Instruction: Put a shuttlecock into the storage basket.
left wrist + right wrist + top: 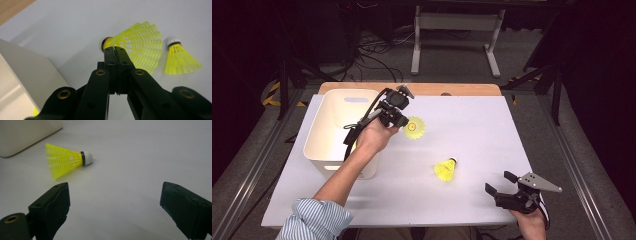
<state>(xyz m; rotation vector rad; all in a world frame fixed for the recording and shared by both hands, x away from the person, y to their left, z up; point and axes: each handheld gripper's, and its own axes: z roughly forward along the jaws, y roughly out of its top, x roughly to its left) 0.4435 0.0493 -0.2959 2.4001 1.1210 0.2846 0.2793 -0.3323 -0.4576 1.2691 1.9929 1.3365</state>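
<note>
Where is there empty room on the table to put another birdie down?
The far right of the sheet is bare, and so is the near middle, between the sleeve and the right tongs. It is crowded around the bin and left tongs.

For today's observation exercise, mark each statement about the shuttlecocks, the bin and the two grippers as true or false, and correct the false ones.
1. The left gripper is shut on a shuttlecock. True.
2. The right gripper holds the other shuttlecock. False: it is open and apart from it; that one lies on the table.
3. The bin is white. True.
4. Both shuttlecocks are white-skirted. False: the skirts are yellow, the tips white.
5. The bin stands at the table's right. False: it stands at the left.
</note>
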